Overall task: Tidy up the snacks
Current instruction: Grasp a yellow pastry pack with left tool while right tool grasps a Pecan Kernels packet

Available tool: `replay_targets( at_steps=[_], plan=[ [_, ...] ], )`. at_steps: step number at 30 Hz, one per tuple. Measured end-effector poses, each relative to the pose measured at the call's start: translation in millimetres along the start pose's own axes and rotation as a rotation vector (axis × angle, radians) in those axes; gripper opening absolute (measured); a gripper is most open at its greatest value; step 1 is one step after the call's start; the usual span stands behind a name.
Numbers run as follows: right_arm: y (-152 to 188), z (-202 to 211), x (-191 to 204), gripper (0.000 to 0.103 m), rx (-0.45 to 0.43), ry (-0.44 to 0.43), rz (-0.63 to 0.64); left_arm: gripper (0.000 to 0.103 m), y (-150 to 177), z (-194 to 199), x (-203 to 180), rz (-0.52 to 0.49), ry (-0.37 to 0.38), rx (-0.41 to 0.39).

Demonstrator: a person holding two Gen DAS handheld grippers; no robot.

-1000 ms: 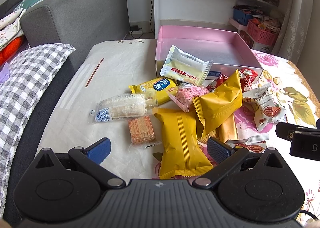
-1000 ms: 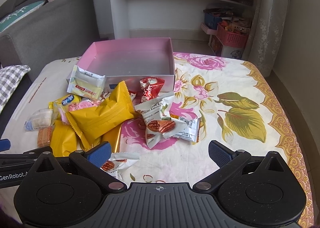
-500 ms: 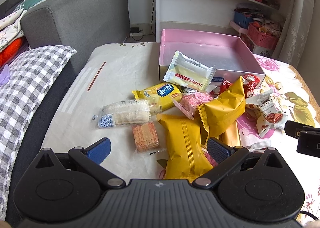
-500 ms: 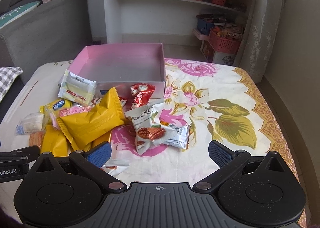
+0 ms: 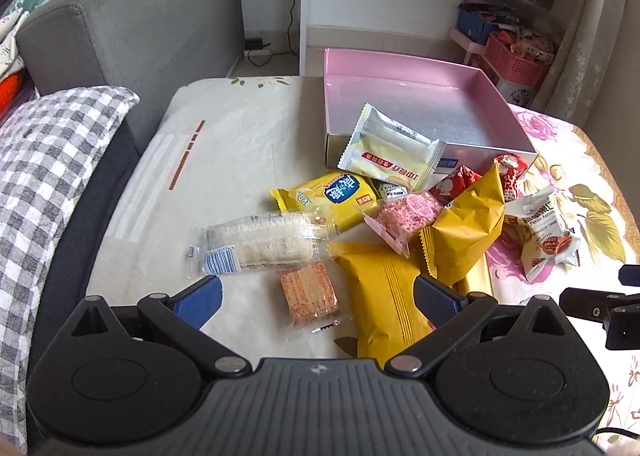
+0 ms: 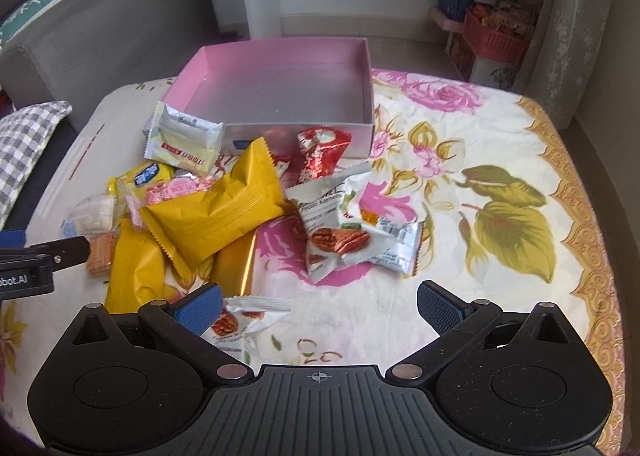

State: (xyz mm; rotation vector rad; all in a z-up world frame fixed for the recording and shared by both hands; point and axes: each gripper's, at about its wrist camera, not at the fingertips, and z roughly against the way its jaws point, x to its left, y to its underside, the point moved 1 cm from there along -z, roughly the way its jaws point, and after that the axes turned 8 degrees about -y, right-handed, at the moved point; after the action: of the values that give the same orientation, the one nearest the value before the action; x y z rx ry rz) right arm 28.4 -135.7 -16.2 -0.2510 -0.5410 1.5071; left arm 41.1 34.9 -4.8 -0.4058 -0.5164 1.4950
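- My left gripper (image 5: pixel 316 298) hangs over the snack pile, jaws spread wide, gripping nothing; its blue ribbed pads (image 5: pixel 199 300) flank a flat orange wafer (image 5: pixel 308 292) in clear film.
- Left of the heap lies a clear-wrapped rice roll (image 5: pixel 260 242), then crinkly yellow pouches (image 5: pixel 466 228), one half hidden under my gripper.
- A glossy white packet (image 5: pixel 394 151) leans on the near wall of the pink box (image 5: pixel 400 67), a shallow square tray on the floral worktop (image 6: pixel 500 135).
- My right gripper (image 6: pixel 318 306) is released too, its left pad just beside a small nut packet (image 6: pixel 240 322), partly hidden.
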Motion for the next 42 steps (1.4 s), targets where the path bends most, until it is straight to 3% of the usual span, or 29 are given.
replay_targets(
  at_steps=[6, 9, 17, 20, 29, 42],
  plan=[
    [10, -17, -6, 0.102, 0.081, -0.154, -0.099, 0.093, 6, -3, 3, 0.037, 0.111, 0.024],
    [13, -23, -8, 0.096, 0.119, -0.221, -0.152, 0.082, 6, -10, 1, 0.050, 0.174, 0.043],
    [18, -38, -3, 0.081, 0.171, -0.272, -0.173, 0.064, 12, -26, -10, 0.080, 0.282, 0.109],
    [19, -42, -4, 0.073, 0.176, -0.258, -0.173, 0.056, 13, -32, -11, 0.098, 0.293, 0.127],
    [20, -50, -7, 0.057, 0.189, -0.243, -0.192, 0.056, 16, -41, -19, 0.092, 0.262, 0.130],
    [19, -46, -4, 0.042, 0.166, -0.251, -0.194, 0.039, 18, -41, -19, 0.077, 0.215, 0.113]
  ],
)
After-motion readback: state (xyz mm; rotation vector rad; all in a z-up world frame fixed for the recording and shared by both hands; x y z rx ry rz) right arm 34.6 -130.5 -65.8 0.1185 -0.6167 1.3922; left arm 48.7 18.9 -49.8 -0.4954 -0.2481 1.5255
